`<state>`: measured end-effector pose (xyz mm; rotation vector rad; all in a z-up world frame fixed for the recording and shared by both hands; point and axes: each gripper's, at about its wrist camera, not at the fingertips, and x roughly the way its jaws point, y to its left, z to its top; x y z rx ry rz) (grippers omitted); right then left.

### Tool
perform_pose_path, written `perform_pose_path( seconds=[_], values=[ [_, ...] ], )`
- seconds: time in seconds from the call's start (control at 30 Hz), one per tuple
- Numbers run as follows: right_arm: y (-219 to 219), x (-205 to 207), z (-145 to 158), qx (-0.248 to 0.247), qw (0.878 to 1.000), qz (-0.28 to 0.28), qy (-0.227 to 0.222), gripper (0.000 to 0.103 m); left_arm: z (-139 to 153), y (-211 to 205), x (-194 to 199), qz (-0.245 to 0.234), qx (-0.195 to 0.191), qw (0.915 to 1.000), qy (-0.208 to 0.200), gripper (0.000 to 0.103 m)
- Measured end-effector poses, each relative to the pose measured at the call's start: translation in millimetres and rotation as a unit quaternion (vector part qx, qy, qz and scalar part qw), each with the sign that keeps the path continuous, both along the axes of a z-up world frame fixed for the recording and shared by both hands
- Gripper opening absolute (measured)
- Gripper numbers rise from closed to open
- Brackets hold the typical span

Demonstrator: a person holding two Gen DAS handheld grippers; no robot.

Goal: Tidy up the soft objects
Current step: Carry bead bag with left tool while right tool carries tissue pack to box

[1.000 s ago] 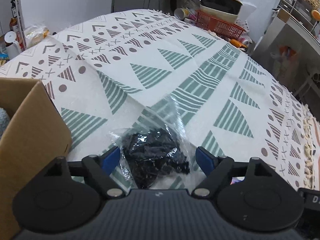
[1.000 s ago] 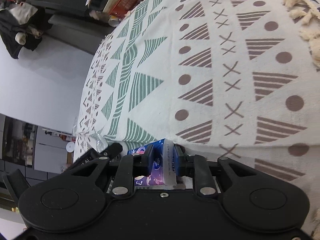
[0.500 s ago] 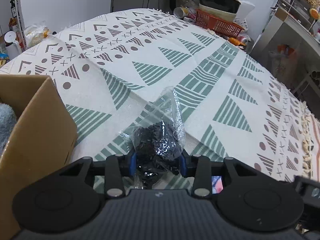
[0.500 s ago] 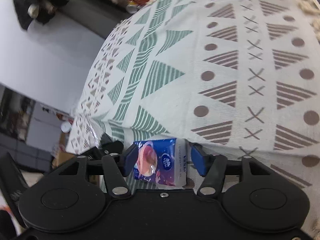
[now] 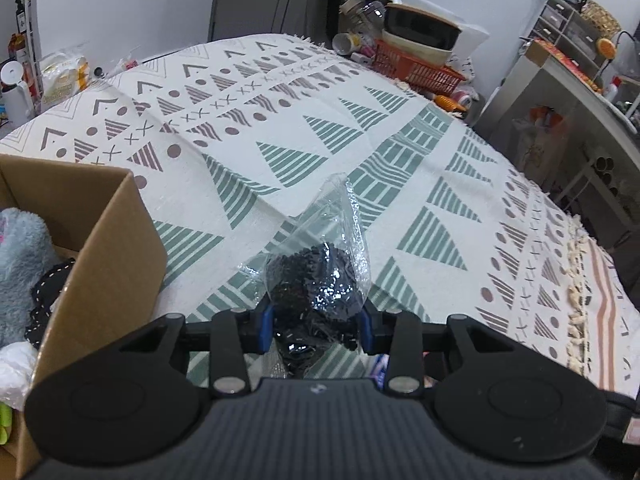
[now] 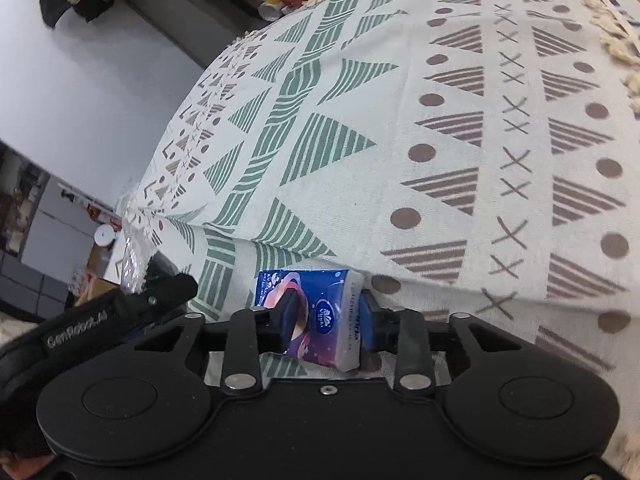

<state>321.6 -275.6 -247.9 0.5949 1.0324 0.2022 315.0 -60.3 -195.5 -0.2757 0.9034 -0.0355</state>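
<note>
A clear plastic bag of black shredded stuff [image 5: 316, 280] is pinched between the blue pads of my left gripper [image 5: 316, 322], which is shut on it just above the patterned cloth [image 5: 304, 128]. In the right wrist view a small blue tissue pack [image 6: 316, 312] sits tilted between the fingers of my right gripper [image 6: 326, 320], which is shut on it. The left gripper's black body [image 6: 120, 312] and a bit of the clear bag [image 6: 130, 264] show at the left of that view.
An open cardboard box [image 5: 108, 248] stands at my left and holds a grey fluffy item [image 5: 20, 256] and other soft things. An orange basket [image 5: 416, 68] with bowls stands at the far edge. A metal shelf [image 5: 560, 92] stands to the right.
My left gripper shut on the bag of black stuff and lifted it, and the box came further into view. My right gripper loosened, then shut again on the tissue pack while turning.
</note>
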Motion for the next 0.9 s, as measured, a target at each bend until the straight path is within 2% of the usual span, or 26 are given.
perform_pose_path(
  seconds=[0.33, 0.57, 0.73, 0.9],
  values=[
    [-8, -28, 31, -0.03, 0.998, -0.043, -0.031, 0.021, 23, 8, -31, -0.024, -0.019, 0.9995, 0.005, 0.039],
    [-6, -46, 56, -0.054, 0.996, -0.053, -0.055, 0.02, 44, 13, -48, -0.032, -0.031, 0.9989, -0.013, 0.039],
    [-3, -63, 78, -0.052, 0.993, -0.058, -0.083, 0.02, 55, 18, -58, -0.042, -0.042, 0.998, -0.021, 0.039],
    [2, -78, 90, -0.056, 0.991, -0.079, -0.088, 0.02, 65, 21, -71, -0.051, -0.027, 0.9977, -0.035, 0.039]
  ],
)
